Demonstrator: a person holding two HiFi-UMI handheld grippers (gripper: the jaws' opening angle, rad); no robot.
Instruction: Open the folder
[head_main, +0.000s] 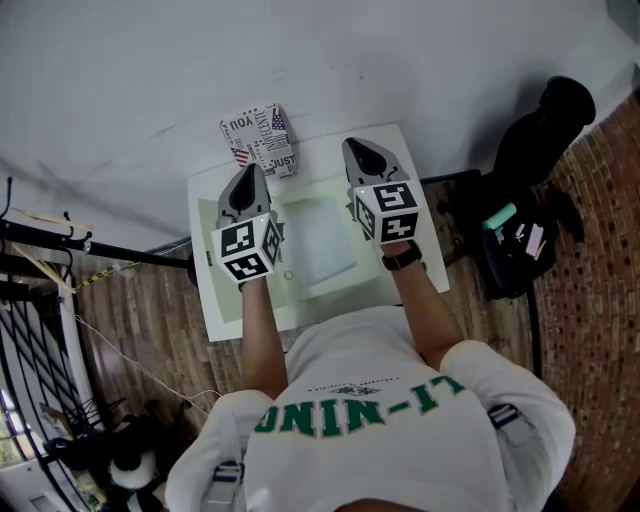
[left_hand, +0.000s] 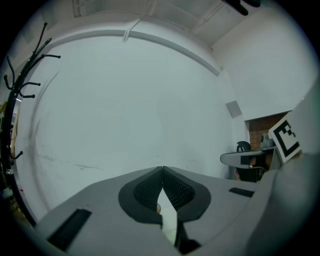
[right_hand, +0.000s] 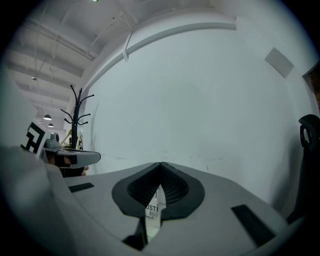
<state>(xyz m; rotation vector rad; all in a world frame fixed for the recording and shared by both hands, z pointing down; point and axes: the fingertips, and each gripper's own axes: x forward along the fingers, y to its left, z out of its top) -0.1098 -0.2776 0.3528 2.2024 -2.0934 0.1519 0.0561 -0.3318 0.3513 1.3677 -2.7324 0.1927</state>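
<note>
A pale, see-through folder (head_main: 322, 240) lies flat and closed in the middle of a small white table (head_main: 215, 300). My left gripper (head_main: 251, 170) hovers over the table's left part, to the folder's left, pointing at the wall. Its jaws (left_hand: 162, 168) meet at the tips with nothing between them. My right gripper (head_main: 351, 145) hovers to the folder's right, near the far edge. Its jaws (right_hand: 160, 164) are shut too and hold nothing. Neither gripper touches the folder.
A printed box (head_main: 258, 138) with lettering stands at the table's far edge, between the grippers; part of the box (right_hand: 152, 210) shows under the right jaws. A black chair (head_main: 545, 130) and a dark bag (head_main: 515, 250) stand right of the table. A coat rack (right_hand: 77, 117) is left, with the white wall ahead.
</note>
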